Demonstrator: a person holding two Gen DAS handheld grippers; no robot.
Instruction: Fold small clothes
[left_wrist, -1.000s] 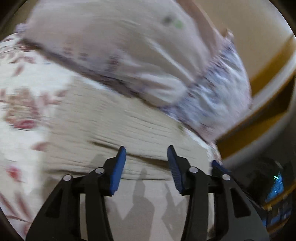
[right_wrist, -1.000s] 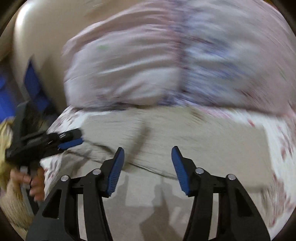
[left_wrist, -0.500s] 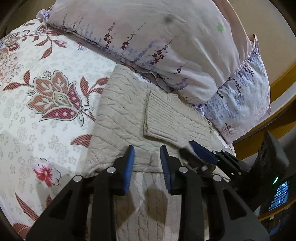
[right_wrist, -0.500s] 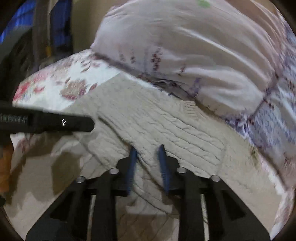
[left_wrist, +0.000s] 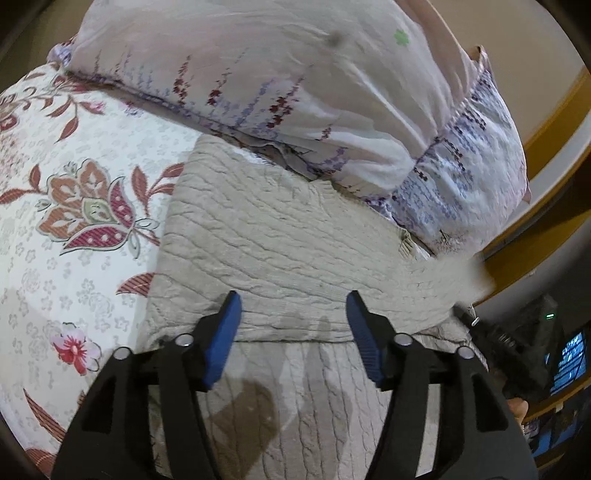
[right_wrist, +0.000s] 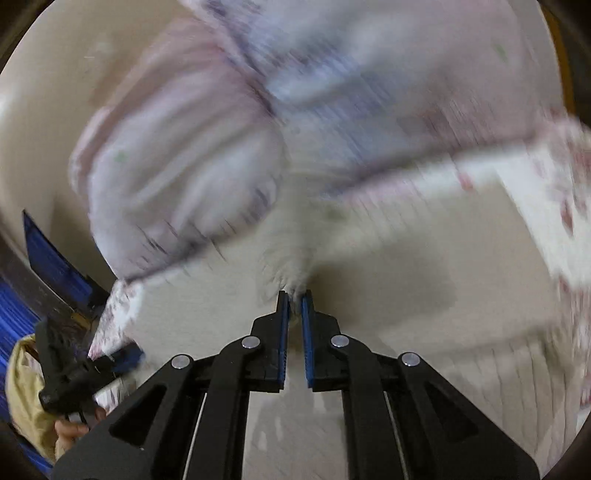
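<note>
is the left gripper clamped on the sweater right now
No, the left gripper stands open, its blue pads apart above the beige sweater, pinching no fabric.

pillows (left_wrist: 295, 92) block beyond; bedspread (left_wrist: 74, 221) leftward lies open.

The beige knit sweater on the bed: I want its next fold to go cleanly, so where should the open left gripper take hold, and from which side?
Judging by the left wrist view, take the sweater at the folded edge just ahead of the left gripper, coming in low from the near side. That edge forms a raised double layer across the cloth, so open jaws could likely pinch it; the far side is tucked against the pillow.
</note>
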